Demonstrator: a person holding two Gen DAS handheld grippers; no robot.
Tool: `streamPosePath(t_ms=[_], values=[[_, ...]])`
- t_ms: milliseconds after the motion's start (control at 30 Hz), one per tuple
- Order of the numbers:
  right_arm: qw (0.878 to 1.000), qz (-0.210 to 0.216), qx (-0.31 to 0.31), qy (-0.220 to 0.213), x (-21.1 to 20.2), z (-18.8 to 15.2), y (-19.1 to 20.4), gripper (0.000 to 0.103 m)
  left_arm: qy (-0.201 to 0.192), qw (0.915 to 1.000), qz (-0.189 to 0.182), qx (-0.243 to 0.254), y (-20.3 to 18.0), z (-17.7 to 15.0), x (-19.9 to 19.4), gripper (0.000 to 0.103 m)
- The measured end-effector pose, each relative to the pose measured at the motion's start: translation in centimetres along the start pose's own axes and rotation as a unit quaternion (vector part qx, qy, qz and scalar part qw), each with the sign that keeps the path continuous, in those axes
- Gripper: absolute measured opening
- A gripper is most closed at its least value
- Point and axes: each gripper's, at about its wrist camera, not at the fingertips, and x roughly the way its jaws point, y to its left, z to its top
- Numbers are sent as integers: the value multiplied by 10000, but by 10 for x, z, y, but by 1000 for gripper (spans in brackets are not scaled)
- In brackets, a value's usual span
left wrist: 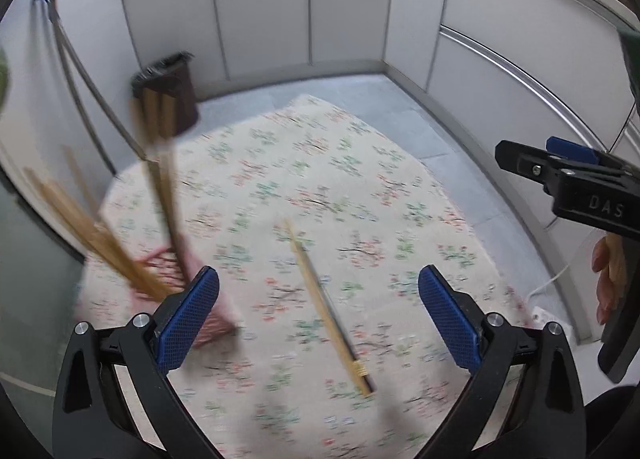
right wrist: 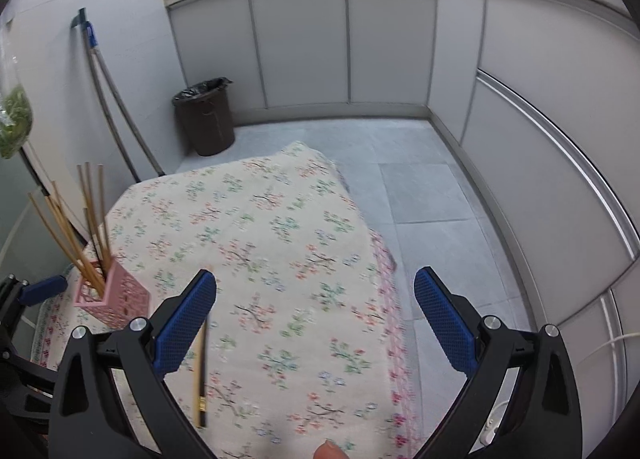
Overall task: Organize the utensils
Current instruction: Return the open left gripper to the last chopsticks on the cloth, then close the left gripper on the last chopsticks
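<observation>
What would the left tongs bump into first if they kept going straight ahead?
Probably the pair of chopsticks lying on the flowery tablecloth, right between the open left tongs. The picture is blurry and depth is unclear, so they might touch the cloth first.

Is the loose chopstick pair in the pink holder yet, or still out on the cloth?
Out. The chopstick pair lies flat on the floral cloth, apart from the pink holder; both grippers are open and empty.

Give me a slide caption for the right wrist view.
Open right tool hovers over the floral tablecloth, loose chopsticks beside its left finger, pink holder already stocked.
</observation>
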Motion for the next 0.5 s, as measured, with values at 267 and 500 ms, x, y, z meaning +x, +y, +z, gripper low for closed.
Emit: streamPosePath(t_ms=[267, 500], values=[[9993, -57, 325, 189, 13, -7, -37, 97, 804, 9936, -312, -734, 1, 5, 85, 43], [9982, 70, 489, 327, 26, -7, -45, 96, 1071, 9882, -117, -1086, 18, 17, 134, 16]])
